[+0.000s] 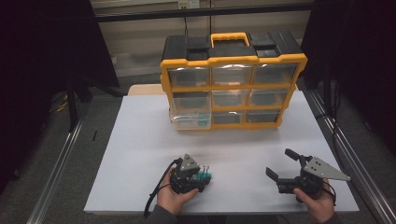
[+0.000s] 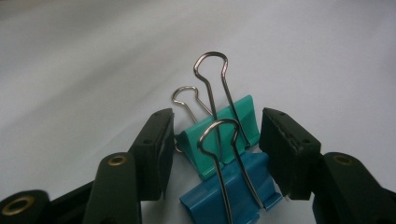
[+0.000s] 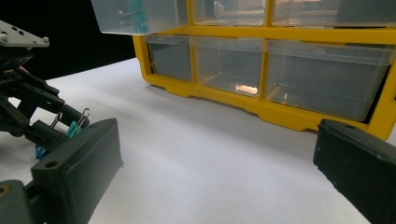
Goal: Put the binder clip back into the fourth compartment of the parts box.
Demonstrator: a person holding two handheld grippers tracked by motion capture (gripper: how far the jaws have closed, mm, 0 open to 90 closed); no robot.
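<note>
Binder clips, one green and one blue, lie stacked between the jaws of the left gripper, their wire handles sticking up. The left pad touches the green clip's side; the right pad stands just beside both clips, and whether it presses on them I cannot tell. In the high view the left gripper rests on the white table at about 7 o'clock, held by the left hand, with the clips showing green at its tip, pointing toward 3 o'clock.

At roughly 5 o'clock the right gripper sits in the right hand, jaws spread wide with nothing between them.

At 12 o'clock, well apart from both grippers, stands a yellow drawer cabinet with clear drawers. Its lower left drawer is pulled out and holds more clips.
</note>
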